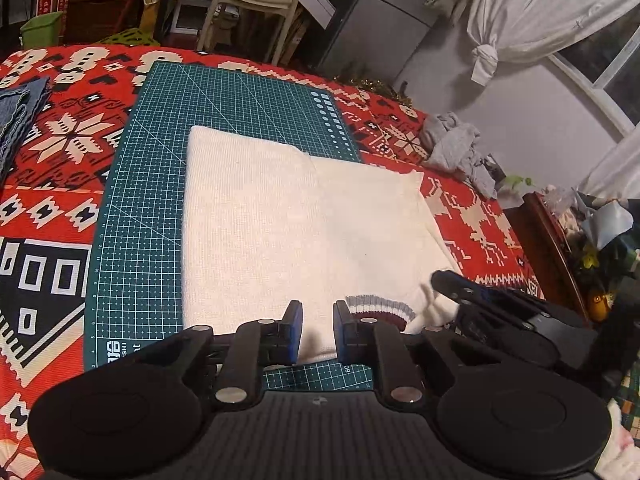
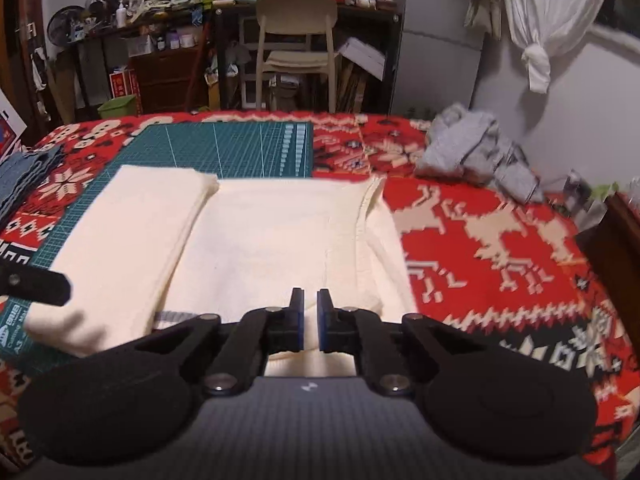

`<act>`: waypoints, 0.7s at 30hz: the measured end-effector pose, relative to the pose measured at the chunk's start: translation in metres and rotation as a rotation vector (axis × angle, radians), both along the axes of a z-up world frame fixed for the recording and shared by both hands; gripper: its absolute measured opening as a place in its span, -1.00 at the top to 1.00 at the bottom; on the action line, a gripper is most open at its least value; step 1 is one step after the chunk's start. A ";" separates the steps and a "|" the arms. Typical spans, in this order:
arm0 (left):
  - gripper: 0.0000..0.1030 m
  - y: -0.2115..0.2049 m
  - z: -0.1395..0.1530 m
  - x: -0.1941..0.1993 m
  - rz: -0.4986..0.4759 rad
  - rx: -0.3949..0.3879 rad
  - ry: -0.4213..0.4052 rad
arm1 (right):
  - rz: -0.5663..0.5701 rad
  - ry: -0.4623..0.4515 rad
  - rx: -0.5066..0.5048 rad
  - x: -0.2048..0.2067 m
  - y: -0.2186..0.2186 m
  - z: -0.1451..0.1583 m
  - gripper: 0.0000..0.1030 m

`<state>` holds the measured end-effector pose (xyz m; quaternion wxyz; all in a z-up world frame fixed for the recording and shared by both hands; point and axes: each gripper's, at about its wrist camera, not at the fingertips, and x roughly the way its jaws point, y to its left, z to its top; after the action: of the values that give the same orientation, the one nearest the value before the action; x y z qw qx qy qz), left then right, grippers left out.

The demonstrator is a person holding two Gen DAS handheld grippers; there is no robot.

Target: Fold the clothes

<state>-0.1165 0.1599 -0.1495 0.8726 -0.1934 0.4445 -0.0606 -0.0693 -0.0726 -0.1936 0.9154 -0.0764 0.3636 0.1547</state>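
At the far left a folded blue cloth (image 1: 18, 114) lies on the red patterned blanket (image 1: 60, 184), apart from the work. Next comes the green mat (image 1: 140, 216), its long side running near to far. On it rests the cream sweater (image 1: 260, 220), partly folded into a flat block. In the left view its long axis runs left to right: the left part sits on the mat and the right part spills over the mat's edge onto the blanket. A doubled panel lies along its left side, seen in the right view as a thicker strip (image 2: 128, 232) running near to far. Its striped ribbed edge (image 1: 380, 308) points toward the near side. The left gripper (image 1: 318, 334) hovers over the sweater's near edge, its jaws spread a little with only bare cloth showing in the gap; no fold is pinched. The right gripper (image 2: 310, 320) sits at the near edge further right, its jaws narrowly apart over the cream knit, and whether they hold any of it I cannot tell. At the far right a crumpled grey garment (image 2: 476, 152) lies on the blanket, well apart from the sweater.
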 end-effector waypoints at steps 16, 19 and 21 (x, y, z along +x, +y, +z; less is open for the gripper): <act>0.70 0.005 -0.007 -0.001 0.014 -0.007 0.019 | -0.008 0.009 0.024 -0.011 -0.014 -0.002 0.86; 0.70 0.004 -0.006 -0.003 0.013 -0.008 0.013 | 0.046 0.004 0.017 -0.015 0.001 -0.002 0.85; 0.70 0.004 -0.006 -0.004 0.013 -0.006 0.013 | 0.075 0.010 0.003 -0.018 0.011 -0.006 0.85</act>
<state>-0.1201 0.1638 -0.1553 0.8695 -0.1993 0.4486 -0.0550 -0.0869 -0.0619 -0.1999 0.9073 -0.0880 0.3647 0.1897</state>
